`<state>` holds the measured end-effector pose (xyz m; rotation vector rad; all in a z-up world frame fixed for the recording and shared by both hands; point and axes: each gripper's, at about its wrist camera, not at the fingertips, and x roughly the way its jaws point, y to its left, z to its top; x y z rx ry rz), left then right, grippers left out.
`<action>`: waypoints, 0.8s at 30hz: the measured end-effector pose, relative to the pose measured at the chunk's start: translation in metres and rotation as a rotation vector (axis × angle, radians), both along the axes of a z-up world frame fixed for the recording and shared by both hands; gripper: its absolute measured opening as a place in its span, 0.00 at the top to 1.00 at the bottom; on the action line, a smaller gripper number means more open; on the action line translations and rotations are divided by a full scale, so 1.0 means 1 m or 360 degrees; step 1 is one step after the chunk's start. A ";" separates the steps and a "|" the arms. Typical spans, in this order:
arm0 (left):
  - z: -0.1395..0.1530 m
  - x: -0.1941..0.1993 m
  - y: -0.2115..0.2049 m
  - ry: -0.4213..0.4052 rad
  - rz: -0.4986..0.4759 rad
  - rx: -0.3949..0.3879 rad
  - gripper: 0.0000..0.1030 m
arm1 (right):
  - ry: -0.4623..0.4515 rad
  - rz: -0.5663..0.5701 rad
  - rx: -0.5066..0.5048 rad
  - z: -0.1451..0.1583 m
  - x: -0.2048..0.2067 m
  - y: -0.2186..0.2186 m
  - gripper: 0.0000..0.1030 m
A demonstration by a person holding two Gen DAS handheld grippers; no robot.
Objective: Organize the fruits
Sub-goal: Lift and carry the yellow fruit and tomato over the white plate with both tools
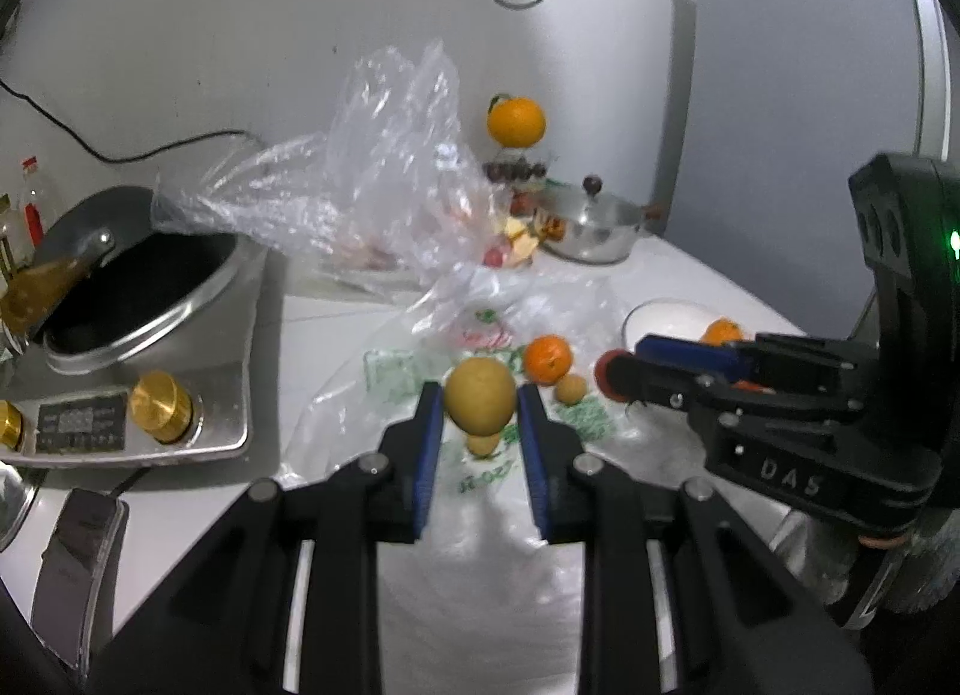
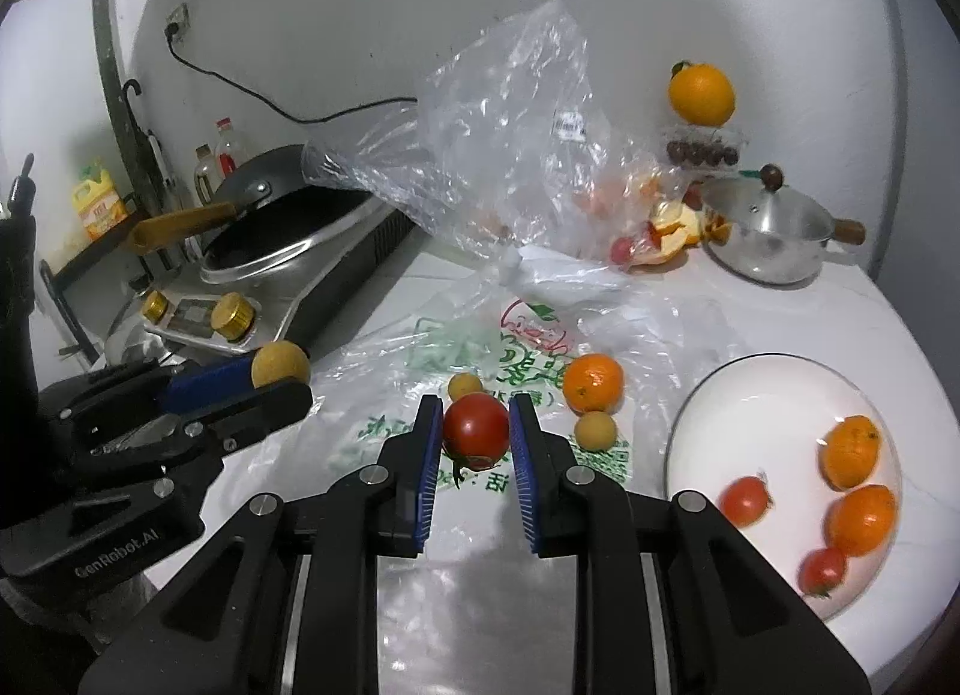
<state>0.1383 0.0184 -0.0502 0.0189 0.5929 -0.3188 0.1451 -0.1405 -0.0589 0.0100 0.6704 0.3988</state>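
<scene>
Left gripper (image 1: 480,404) clamped yellow fruit (image 1: 479,396); right gripper (image 2: 476,431) clamped tomato (image 2: 475,430). Step seemed carrying, both lifted. Next likely needed placing on white plate (image 2: 708,395).

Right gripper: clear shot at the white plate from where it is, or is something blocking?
Probably yes. The right gripper, shut on a tomato, has the white plate just to its right with bare rim facing it; only flat plastic bag lies between.
</scene>
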 end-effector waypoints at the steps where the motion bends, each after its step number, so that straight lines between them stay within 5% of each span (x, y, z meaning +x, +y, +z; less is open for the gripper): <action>1: 0.005 -0.003 -0.002 -0.0017 0.0005 -0.0011 0.75 | -0.0018 -0.0003 -0.0011 0.004 -0.005 -0.002 0.76; 16: 0.085 -0.022 -0.053 -0.0168 0.0110 -0.0068 0.75 | -0.0248 -0.0034 0.0114 0.083 -0.038 -0.074 0.76; 24: 0.086 -0.027 -0.093 -0.0170 0.0212 -0.0141 0.75 | -0.0306 0.0099 0.0099 0.099 -0.034 -0.120 0.76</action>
